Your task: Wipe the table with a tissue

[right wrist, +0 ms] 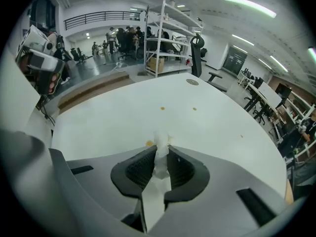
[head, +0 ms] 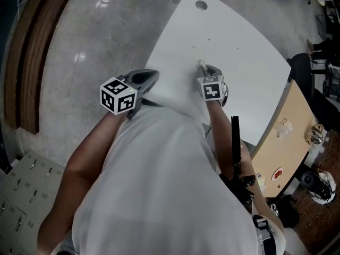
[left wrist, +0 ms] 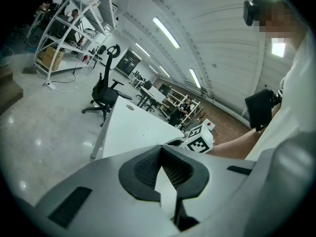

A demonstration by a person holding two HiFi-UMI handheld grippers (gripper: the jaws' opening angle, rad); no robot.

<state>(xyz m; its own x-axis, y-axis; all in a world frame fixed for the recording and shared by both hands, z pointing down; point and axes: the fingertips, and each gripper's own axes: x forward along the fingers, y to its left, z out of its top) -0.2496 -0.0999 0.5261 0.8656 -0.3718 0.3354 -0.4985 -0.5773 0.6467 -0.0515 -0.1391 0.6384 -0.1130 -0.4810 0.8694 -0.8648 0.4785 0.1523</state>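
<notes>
Two tongs show in the middle of the head view, one in each of the person's hands. The right tongs [right wrist: 160, 152] are clenched on a crumpled white paper tissue [right wrist: 161, 141]. It is squeezed between the black pads and pokes out past the tips. The tissue is over the big white curved desk [head: 234, 62], near the middle of the frame, just beside a small yellow spot [right wrist: 148, 143] on the desk top. Two more yellow dots [right wrist: 162, 108] lie farther up the desk, and a round grey hole [head: 201, 5] sits near its top edge. The left tongs [left wrist: 161, 151] are clenched tight with nothing between them, at the desk's left edge by the shiny grey floor [head: 90, 41].
</notes>
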